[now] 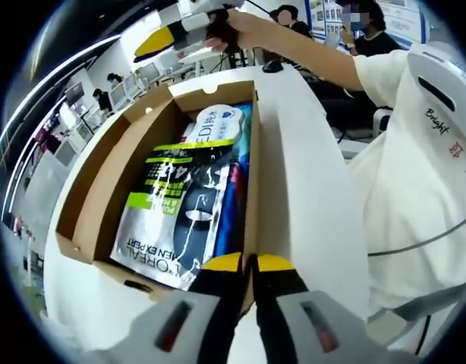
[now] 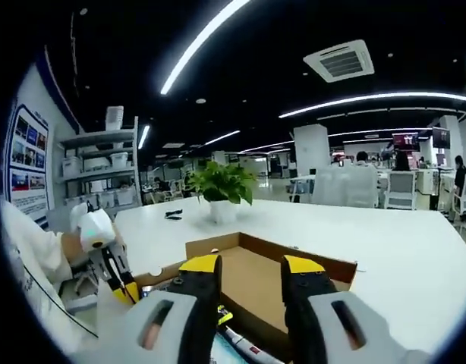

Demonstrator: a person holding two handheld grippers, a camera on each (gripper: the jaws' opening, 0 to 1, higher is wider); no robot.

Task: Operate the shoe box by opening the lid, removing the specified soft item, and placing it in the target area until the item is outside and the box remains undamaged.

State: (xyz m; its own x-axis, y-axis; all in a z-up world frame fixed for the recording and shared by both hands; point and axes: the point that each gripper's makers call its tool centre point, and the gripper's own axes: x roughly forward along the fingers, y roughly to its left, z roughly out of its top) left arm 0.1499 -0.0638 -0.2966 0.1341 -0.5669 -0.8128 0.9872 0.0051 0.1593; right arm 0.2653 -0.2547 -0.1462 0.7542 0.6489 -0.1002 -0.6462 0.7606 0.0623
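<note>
Fingers of left gripper (image 1: 248, 267) pinched on box (image 1: 81, 189) rim, steadying it; right gripper (image 2: 250, 274) gaping above box. Lid off, pouch (image 1: 176, 220) lying inside. Next, likely: right drops, grabs pouch.

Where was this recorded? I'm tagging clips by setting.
Probably an open-plan office or lab: long white tables under strip ceiling lights, white office chairs, grey wall shelving stacked with boxes, and a green potted plant on the table.
</note>
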